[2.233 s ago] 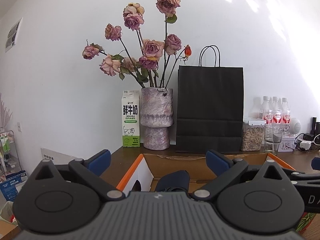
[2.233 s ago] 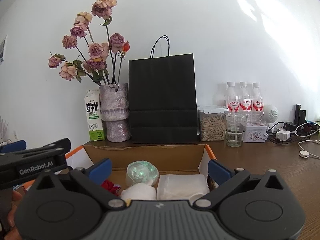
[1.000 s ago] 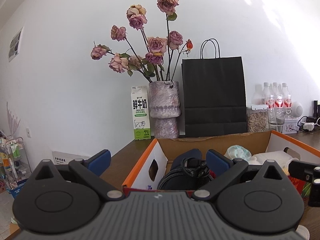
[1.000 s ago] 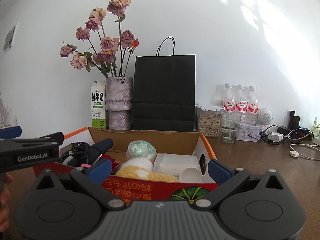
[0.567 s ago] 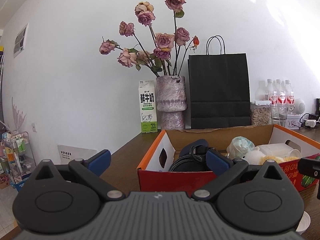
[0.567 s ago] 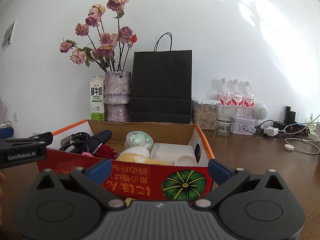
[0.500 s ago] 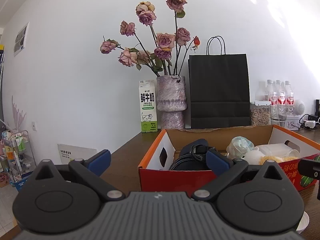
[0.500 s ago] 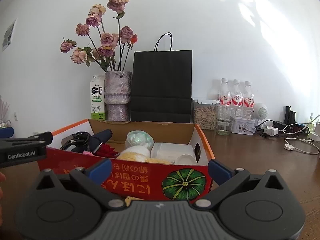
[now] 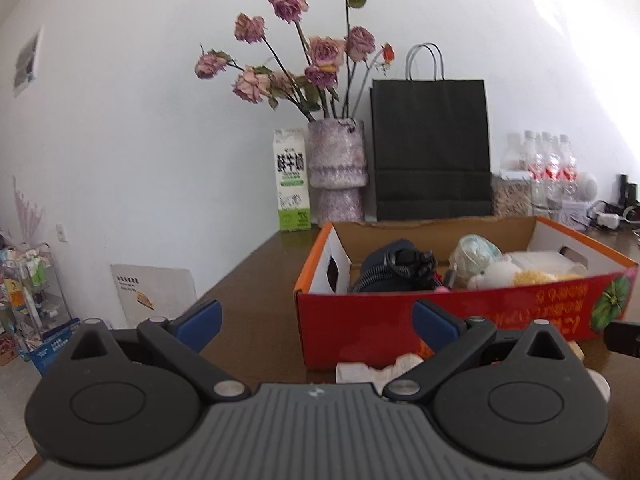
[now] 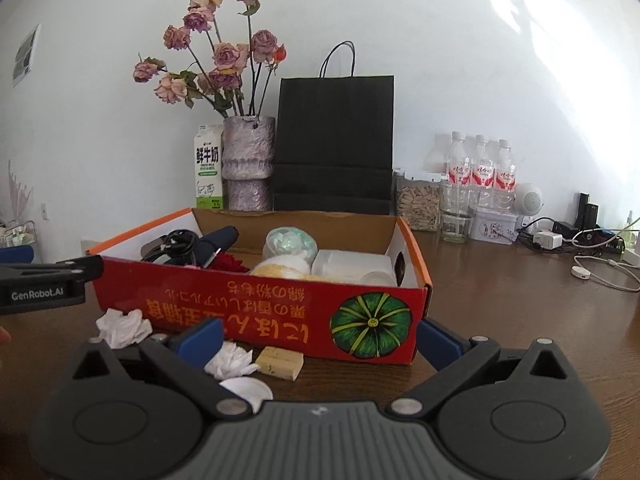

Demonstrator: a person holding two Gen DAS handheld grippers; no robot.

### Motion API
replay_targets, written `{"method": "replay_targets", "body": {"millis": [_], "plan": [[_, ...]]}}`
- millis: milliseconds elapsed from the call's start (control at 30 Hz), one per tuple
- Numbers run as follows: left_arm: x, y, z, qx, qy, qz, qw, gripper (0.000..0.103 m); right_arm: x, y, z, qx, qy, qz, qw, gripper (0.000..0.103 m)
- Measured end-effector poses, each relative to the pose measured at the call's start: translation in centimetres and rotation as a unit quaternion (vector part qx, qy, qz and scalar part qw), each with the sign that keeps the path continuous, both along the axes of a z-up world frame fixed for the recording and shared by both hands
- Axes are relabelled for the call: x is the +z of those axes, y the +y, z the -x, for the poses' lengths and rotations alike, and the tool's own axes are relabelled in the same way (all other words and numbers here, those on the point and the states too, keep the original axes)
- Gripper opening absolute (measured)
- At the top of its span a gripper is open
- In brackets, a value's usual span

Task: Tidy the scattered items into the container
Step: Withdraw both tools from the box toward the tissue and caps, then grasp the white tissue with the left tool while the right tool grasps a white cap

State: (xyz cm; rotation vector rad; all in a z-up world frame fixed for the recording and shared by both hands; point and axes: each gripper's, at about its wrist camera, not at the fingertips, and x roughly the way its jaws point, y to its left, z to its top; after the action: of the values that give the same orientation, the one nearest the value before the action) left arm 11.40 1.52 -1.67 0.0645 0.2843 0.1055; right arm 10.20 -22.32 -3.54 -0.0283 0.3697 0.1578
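Both grippers — left gripper (image 9: pixel 315 321), right gripper (image 10: pixel 320 336) — gape empty; lower the right squarely over the tissue (image 10: pixel 231 359) at lower centre, beside the box (image 10: pixel 280 312).

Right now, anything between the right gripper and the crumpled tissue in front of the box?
Nothing visible. The right gripper is open, with the crumpled tissue on bare table just ahead. The sponge piece lies beside it, and the red box wall rises behind.
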Motion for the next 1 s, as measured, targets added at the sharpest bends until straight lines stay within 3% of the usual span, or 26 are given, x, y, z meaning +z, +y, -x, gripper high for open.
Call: {"method": "replay_targets", "body": {"millis": [200,433,533,733,1000], "plan": [[-0.8,1.1,0.6,-0.027,0.052,-0.008,0.9982,0.103,-0.7,1.0,0.3,0.033,0.052,0.025,0.998,0.1],[-1.2,1.1,0.4,-0.046,0.075,-0.006,0.9961,0.103,-1.6,2.1,-0.9,0.048,0.107,0.033,0.993,0.077],[-1.2,1.0,0.4,-0.054,0.078,-0.004,0.9955,0.103,-1.7,2.1,-1.3,0.051,0.118,0.029,0.991,0.074],[-1.3,0.4,-0.9,-0.06,0.098,0.007,0.9934,0.103,-1.9,1.8,-2.3,0.055,0.131,0.008,0.99,0.039],[-1.4,-0.8,-3.2,-0.063,0.124,0.008,0.9902,0.103,-1.4,0.9,-2.5,0.017,0.102,-0.001,0.995,0.039]]}}
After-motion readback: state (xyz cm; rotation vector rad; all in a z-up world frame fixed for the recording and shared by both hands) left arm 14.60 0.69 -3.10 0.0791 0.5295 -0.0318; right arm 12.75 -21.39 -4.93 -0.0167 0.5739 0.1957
